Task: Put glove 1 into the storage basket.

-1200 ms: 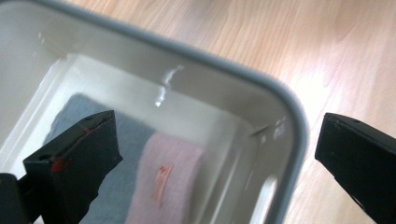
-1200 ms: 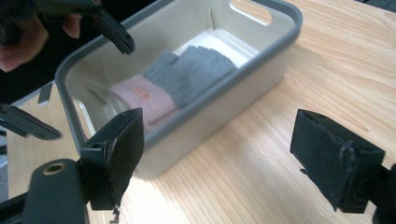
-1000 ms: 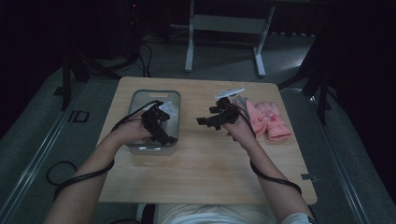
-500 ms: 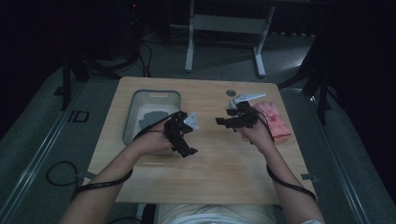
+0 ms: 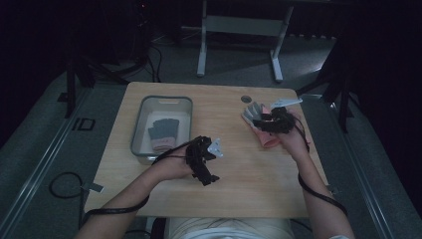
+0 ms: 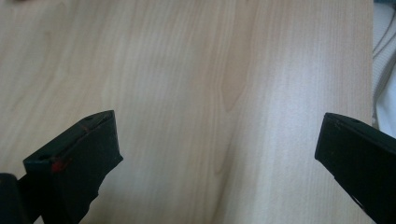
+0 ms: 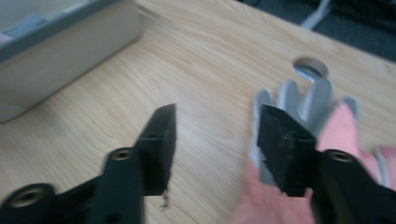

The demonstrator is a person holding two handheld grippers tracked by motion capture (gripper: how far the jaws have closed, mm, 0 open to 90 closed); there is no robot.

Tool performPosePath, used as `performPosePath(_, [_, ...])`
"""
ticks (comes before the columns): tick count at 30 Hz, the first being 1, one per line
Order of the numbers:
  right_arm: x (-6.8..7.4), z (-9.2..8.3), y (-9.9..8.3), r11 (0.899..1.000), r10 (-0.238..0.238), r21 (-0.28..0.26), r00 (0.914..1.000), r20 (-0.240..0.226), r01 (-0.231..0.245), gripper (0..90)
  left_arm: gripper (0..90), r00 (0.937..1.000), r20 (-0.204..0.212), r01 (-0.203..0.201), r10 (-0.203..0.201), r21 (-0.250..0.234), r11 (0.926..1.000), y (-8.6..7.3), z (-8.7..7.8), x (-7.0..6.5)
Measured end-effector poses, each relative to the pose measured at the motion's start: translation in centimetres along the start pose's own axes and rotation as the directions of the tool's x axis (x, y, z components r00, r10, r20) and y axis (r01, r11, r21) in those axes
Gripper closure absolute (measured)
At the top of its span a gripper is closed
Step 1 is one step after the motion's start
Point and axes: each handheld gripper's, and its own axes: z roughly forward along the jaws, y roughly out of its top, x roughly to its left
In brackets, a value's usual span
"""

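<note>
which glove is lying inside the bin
The grey glove with the pink cuff, flat inside the grey bin at the table's left. The other glove lies on bare wood under the right gripper.

Looks like a dim lab recording setup

Lone wooden desk [image 5: 259,179] on grey carpet [image 5: 45,164], dark surroundings, loose cables [image 5: 62,186] and metal stand legs [image 5: 239,45] behind.

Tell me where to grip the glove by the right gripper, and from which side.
Grip the pink cuff edge of the glove, coming from above with the right gripper. It lies flat on the table, grey fingers toward the far edge, so a thin flat edge is probably the easiest pinch.
</note>
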Motion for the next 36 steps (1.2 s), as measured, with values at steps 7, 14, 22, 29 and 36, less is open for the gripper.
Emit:
performPosePath(7, [-2.7,1.3,-0.6,0.994,0.046,0.097,0.9981,0.042,-0.050,63.9,0.0,0.9999,0.006,0.013,-0.013,0.016,0.9998,-1.3,1.7,-1.7])
performPosePath(14, [-4.7,4.4,-0.9,0.985,0.028,0.170,0.9975,0.064,-0.039,64.8,0.0,0.9985,-0.046,0.029,-0.029,0.001,0.9996,-2.8,2.9,-3.2])
performPosePath(22, [-5.4,7.2,-0.8,0.975,-0.068,0.217,0.9953,0.069,0.052,64.9,0.0,0.9970,-0.041,0.065,-0.066,-0.027,0.9975,-4.4,4.1,-3.8])
performPosePath(29, [-5.5,9.0,-1.6,0.953,-0.118,0.289,0.9892,0.088,0.088,64.6,0.0,0.9964,-0.035,0.076,-0.078,-0.052,0.9958,-4.4,4.1,-3.7])
performPosePath(36, [-5.5,9.6,-1.8,0.953,-0.050,0.303,0.9944,0.093,0.020,77.6,0.0,0.9955,-0.026,0.089,-0.091,-0.065,0.9939,-4.7,4.1,-3.8])
